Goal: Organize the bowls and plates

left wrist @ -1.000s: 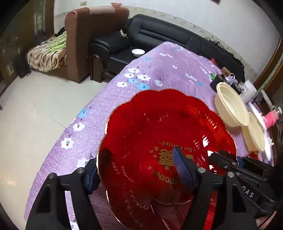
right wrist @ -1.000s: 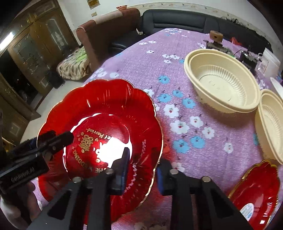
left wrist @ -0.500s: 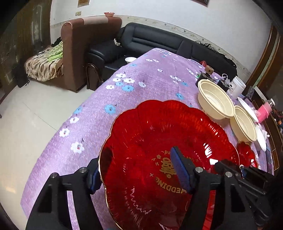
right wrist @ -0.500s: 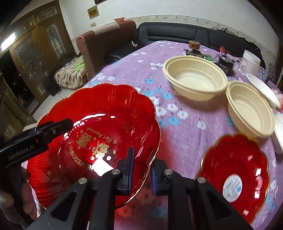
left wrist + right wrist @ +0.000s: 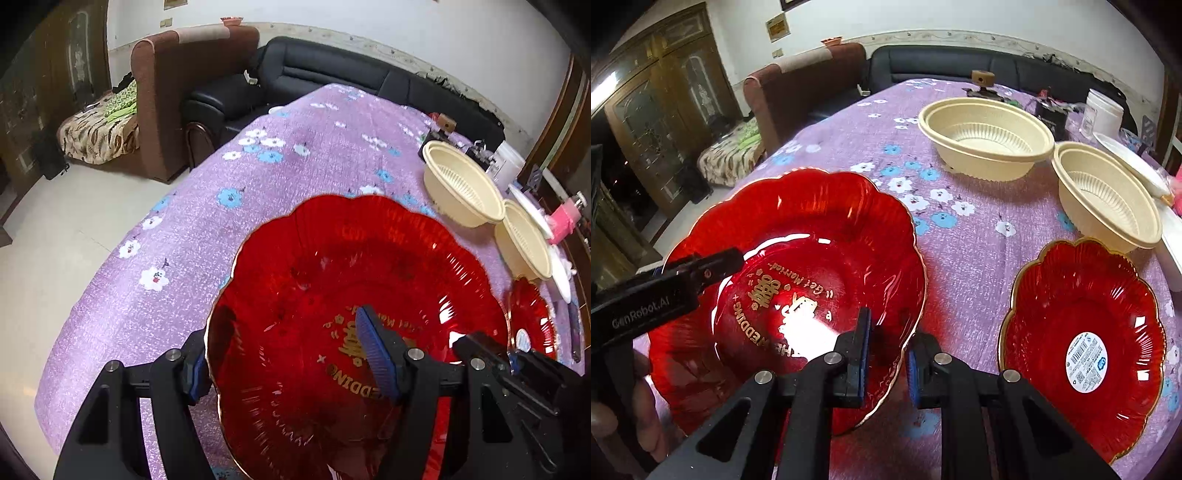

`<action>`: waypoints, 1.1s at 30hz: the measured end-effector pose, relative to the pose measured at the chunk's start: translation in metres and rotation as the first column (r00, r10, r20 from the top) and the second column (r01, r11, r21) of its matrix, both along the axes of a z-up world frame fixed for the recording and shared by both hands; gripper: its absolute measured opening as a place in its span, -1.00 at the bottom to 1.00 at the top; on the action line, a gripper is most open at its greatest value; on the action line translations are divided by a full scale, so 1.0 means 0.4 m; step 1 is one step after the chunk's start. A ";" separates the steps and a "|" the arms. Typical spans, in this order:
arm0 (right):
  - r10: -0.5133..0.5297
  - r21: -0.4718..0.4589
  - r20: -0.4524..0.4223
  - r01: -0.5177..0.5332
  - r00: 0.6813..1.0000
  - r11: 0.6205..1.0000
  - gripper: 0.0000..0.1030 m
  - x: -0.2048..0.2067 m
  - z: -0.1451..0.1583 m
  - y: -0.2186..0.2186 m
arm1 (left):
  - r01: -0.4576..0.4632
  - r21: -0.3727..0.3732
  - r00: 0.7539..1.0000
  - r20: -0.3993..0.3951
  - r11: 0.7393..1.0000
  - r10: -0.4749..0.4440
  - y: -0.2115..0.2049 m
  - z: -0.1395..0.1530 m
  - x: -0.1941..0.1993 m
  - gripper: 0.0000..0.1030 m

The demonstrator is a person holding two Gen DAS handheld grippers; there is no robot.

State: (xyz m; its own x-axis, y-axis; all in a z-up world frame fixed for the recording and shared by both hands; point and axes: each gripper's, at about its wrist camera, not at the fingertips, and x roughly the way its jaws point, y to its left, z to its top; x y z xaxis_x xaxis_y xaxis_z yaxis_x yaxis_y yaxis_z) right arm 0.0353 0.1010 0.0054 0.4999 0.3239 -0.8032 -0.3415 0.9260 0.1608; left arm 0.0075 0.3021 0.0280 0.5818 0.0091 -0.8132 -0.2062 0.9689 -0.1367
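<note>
A large red scalloped plate (image 5: 332,280) with gold "wedding" lettering is held above the purple flowered table. My left gripper (image 5: 284,350) straddles its left rim with the jaws wide apart, one finger inside the plate and one outside. My right gripper (image 5: 886,354) is shut on the plate's right rim (image 5: 905,332). The plate also shows in the right wrist view (image 5: 812,236), with the left gripper's finger (image 5: 701,266) over its far side. A smaller red plate (image 5: 1082,332) with a white sticker lies on the table to the right. Two cream bowls (image 5: 986,136) (image 5: 1104,192) stand behind it.
A white flat plate (image 5: 1126,162) and a white tub (image 5: 1102,110) sit at the far right. Small dark gadgets (image 5: 982,85) lie at the table's far end. The table edge (image 5: 110,266) drops to the floor on the left; sofas stand beyond.
Both grippers have carried the large red plate up and back toward the near side. The small red plate and both cream bowls have come fully into view on the right.
</note>
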 end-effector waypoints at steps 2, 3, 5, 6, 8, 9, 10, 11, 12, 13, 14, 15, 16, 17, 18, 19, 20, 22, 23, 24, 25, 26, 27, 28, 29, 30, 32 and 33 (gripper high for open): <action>0.009 -0.002 0.002 -0.009 1.000 1.000 -0.60 -0.005 0.002 0.001 | 0.003 -0.011 1.000 -0.008 1.000 -0.004 0.003 -0.004 -0.005 0.35; 0.008 -0.001 0.000 -0.008 1.000 1.000 -0.60 -0.011 0.005 -0.001 | 0.001 -0.034 1.000 -0.008 0.999 -0.001 0.010 -0.001 -0.009 0.35; -0.002 0.019 0.000 0.002 1.000 1.000 -0.55 -0.020 0.015 -0.011 | -0.013 -0.065 1.000 0.008 0.998 0.014 0.025 0.015 -0.023 0.36; 0.000 0.035 0.008 0.000 1.000 0.999 -0.42 -0.027 0.024 -0.016 | -0.028 -0.070 0.999 0.026 0.997 0.029 0.033 0.031 -0.033 0.38; 0.005 0.045 0.032 -0.006 0.999 0.999 -0.14 -0.042 0.044 -0.023 | -0.050 -0.073 0.997 0.060 0.996 0.054 0.043 0.062 -0.052 0.45; 0.009 0.051 0.051 -0.012 0.999 0.999 0.00 -0.053 0.057 -0.029 | -0.057 -0.074 0.995 0.076 0.996 0.063 0.045 0.076 -0.061 0.48; 0.014 0.059 0.074 -0.018 0.997 0.998 0.08 -0.068 0.074 -0.036 | -0.066 -0.076 0.993 0.096 0.995 0.073 0.046 0.094 -0.075 0.51; 0.017 0.063 0.089 -0.023 0.996 0.998 0.10 -0.081 0.086 -0.040 | -0.069 -0.076 0.991 0.109 0.995 0.077 0.045 0.107 -0.084 0.52; 0.021 0.068 0.107 -0.029 0.994 0.997 0.11 -0.097 0.101 -0.049 | -0.071 -0.077 0.989 0.124 0.994 0.080 0.041 0.120 -0.096 0.54; 0.026 0.077 0.121 -0.035 0.992 0.996 0.11 -0.114 0.115 -0.061 | -0.067 -0.079 0.987 0.138 0.995 0.078 0.034 0.133 -0.108 0.55; 0.029 0.089 0.133 -0.041 0.991 0.995 0.11 -0.129 0.126 -0.076 | -0.060 -0.079 0.986 0.149 0.995 0.071 0.027 0.142 -0.117 0.56; 0.028 0.099 0.145 -0.043 0.989 0.994 0.12 -0.145 0.137 -0.094 | -0.049 -0.077 0.985 0.160 0.996 0.060 0.016 0.151 -0.126 0.57; 0.015 0.108 0.163 -0.033 0.987 0.994 0.14 -0.164 0.150 -0.126 | -0.039 -0.076 0.985 0.166 0.996 0.051 0.005 0.159 -0.129 0.58; 0.000 0.109 0.172 -0.019 0.985 0.994 0.15 -0.170 0.156 -0.153 | -0.022 -0.077 0.984 0.173 0.997 0.035 -0.010 0.165 -0.134 0.58; -0.026 0.109 0.184 0.006 0.983 0.994 0.16 -0.178 0.165 -0.185 | -0.007 -0.081 0.984 0.177 0.997 0.021 -0.024 0.169 -0.139 0.59; -0.066 0.107 0.196 0.046 0.978 0.993 0.18 -0.186 0.172 -0.229 | 0.009 -0.085 0.984 0.180 0.996 0.007 -0.038 0.171 -0.142 0.59; -0.101 0.103 0.204 0.081 0.974 0.991 0.20 -0.189 0.177 -0.263 | 0.021 -0.086 0.983 0.181 0.996 -0.005 -0.051 0.171 -0.143 0.59; -0.196 0.088 0.205 0.181 0.959 0.979 0.26 -0.186 0.178 -0.353 | 0.049 -0.088 0.982 0.187 0.995 -0.031 -0.077 0.175 -0.148 0.59; -0.236 0.084 0.195 0.223 0.952 0.971 0.26 -0.181 0.175 -0.387 | 0.066 -0.087 0.981 0.190 0.994 -0.048 -0.096 0.178 -0.147 0.59; -0.302 0.086 0.163 0.291 0.939 0.953 0.26 -0.170 0.165 -0.442 | 0.082 -0.086 0.979 0.193 0.993 -0.064 -0.114 0.181 -0.147 0.59; -0.337 0.098 0.136 0.326 0.932 0.940 0.26 -0.162 0.156 -0.476 | 0.099 -0.082 0.977 0.195 0.992 -0.081 -0.134 0.184 -0.147 0.59; -0.374 0.122 0.093 0.362 0.923 0.924 0.26 -0.154 0.144 -0.515 | 0.110 -0.077 0.976 0.195 0.991 -0.093 -0.149 0.184 -0.147 0.59; -0.395 0.148 0.048 0.384 0.917 0.911 0.26 -0.146 0.129 -0.545 | 0.128 -0.071 0.975 0.192 0.989 -0.112 -0.169 0.185 -0.145 0.59; -0.403 0.168 0.015 0.395 0.915 0.903 0.26 -0.137 0.114 -0.564 | 0.144 -0.065 0.973 0.189 0.987 -0.129 -0.188 0.185 -0.143 0.59; -0.409 0.182 -0.011 0.404 0.913 0.897 0.26 -0.132 0.103 -0.575 | 0.157 -0.059 0.972 0.186 0.986 -0.143 -0.205 0.185 -0.142 0.59; -0.412 0.197 -0.039 0.412 0.910 0.890 0.26 -0.124 0.087 -0.582 | 0.172 -0.050 0.970 0.182 0.984 -0.161 -0.225 0.184 -0.142 0.59; -0.409 0.209 -0.068 0.414 0.910 0.886 0.26 -0.117 0.064 -0.585 | 0.204 -0.031 0.966 0.167 0.978 -0.196 -0.261 0.181 -0.139 0.59; -0.404 0.213 -0.088 0.413 0.911 0.885 0.26 -0.109 0.049 -0.580 | 0.219 -0.025 0.964 0.161 0.975 -0.212 -0.279 0.179 -0.140 0.59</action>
State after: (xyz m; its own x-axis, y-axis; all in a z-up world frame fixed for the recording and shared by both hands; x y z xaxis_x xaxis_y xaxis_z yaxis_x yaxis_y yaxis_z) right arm -0.0084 -0.1310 0.0251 0.5957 0.2694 -0.7567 0.0704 0.9209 0.3833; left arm -0.0485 0.1905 0.0997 0.6861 -0.1628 -0.7090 0.0342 0.9808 -0.1921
